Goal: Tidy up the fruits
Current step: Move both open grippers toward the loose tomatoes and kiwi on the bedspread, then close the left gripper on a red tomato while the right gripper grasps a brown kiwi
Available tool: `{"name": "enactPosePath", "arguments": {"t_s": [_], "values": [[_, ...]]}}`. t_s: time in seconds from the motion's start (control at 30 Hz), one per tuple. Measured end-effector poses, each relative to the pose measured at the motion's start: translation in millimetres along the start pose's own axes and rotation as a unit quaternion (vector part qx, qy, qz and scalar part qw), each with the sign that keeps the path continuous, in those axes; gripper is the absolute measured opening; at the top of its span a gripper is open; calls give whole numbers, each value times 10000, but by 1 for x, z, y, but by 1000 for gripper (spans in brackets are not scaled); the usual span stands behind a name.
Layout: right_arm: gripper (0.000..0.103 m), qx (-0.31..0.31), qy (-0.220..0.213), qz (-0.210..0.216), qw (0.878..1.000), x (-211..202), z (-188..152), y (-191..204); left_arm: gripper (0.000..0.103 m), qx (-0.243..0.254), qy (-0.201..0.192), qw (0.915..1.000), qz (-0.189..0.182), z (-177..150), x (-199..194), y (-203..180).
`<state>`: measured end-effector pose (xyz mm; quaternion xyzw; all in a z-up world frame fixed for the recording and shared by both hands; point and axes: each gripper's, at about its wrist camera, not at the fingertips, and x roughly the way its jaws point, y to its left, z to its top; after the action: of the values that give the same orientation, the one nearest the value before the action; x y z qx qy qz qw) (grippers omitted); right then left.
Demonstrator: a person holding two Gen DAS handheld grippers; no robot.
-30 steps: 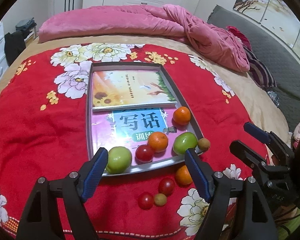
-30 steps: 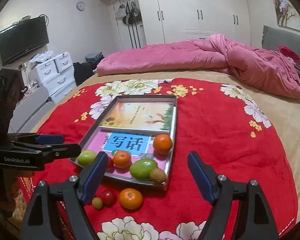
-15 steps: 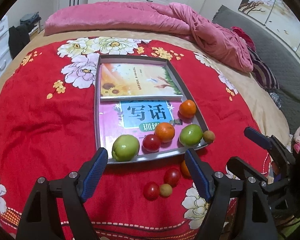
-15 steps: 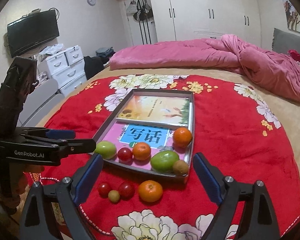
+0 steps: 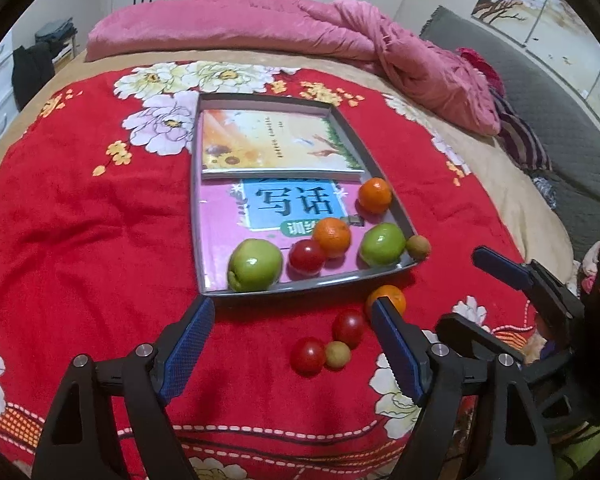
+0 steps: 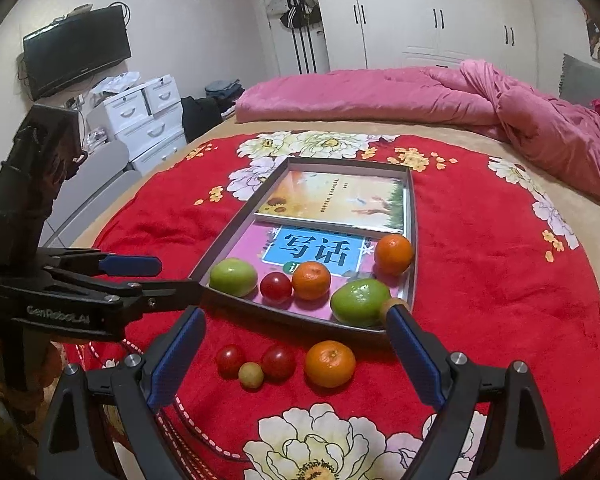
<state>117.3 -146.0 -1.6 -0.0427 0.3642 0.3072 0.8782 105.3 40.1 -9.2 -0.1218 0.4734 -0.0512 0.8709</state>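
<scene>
A grey tray (image 5: 196, 200) on the red floral blanket (image 5: 80, 240) holds two books, two green apples (image 5: 255, 265), two oranges (image 5: 332, 237) and a tomato (image 5: 307, 256). A small brown fruit (image 5: 418, 247) sits at the tray's near right corner. In front of the tray lie an orange (image 6: 330, 364), two tomatoes (image 6: 278, 362) and a small yellowish fruit (image 6: 251, 375). My left gripper (image 5: 292, 308) hovers over the blanket just before the tray, its jaws opening with nothing between them. My right gripper (image 6: 295, 314) stands open above the loose fruits, touching none.
Each gripper shows in the other's view: the right one (image 5: 462, 288) at the right, the left one (image 6: 176, 276) at the left by the tray's corner. A pink quilt (image 5: 340, 32) lies at the bed's far end. White drawers (image 6: 148, 112) and a TV (image 6: 76, 56) stand beyond the bed's left side.
Both grippers have come forward and lower toward the tray's near edge and the loose fruits. The right gripper's jaws have widened. No fruit has moved.
</scene>
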Motion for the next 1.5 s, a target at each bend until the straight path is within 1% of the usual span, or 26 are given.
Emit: {"name": "enactPosePath", "arguments": {"t_s": [0.07, 0.13, 0.17, 0.37, 0.8, 1.03, 1.2, 1.27, 1.33, 1.37, 1.4, 1.43, 1.47, 1.5], "values": [[92, -18, 8, -16, 10000, 0, 0, 1, 84, -34, 18, 9999, -114, -2, 0, -1], [98, -13, 24, -22, 10000, 1, -1, 1, 84, -32, 55, 9999, -122, -2, 0, -2], [99, 3, 27, -26, 10000, 1, -2, 1, 84, -10, 61, 9999, -94, -2, 0, -3], [99, 48, 99, 8, 9999, 4, -4, -1, 84, 19, 130, 9999, 10, -6, 4, -1], [99, 1, 637, 154, 9979, 28, -24, 9, 84, -53, 415, 9991, 121, -20, 19, 13], [99, -21, 938, 205, 9954, 42, -38, 14, 84, 131, 626, 9978, 145, -26, 31, 13], [98, -94, 1066, 239, 9940, 49, -45, 18, 84, 162, 774, 9968, 66, -30, 38, 11], [95, -143, 1090, 266, 9936, 50, -47, 20, 84, 158, 825, 9965, 20, -32, 40, 11], [85, -190, 1104, 290, 9933, 52, -49, 21, 84, 118, 881, 9960, -30, -33, 43, 12], [82, -200, 1116, 304, 9931, 53, -49, 21, 84, 92, 921, 9957, -87, -34, 45, 12], [77, -195, 1133, 319, 9929, 55, -50, 20, 84, 75, 938, 9955, -102, -35, 46, 13], [68, -182, 1177, 363, 9922, 58, -51, 19, 84, 59, 956, 9953, -123, -35, 47, 13], [64, -180, 1213, 403, 9916, 59, -52, 19, 84, 48, 970, 9952, -155, -36, 48, 13], [58, -183, 1248, 448, 9910, 61, -54, 19, 83, 35, 972, 9951, -180, -36, 49, 13]]}}
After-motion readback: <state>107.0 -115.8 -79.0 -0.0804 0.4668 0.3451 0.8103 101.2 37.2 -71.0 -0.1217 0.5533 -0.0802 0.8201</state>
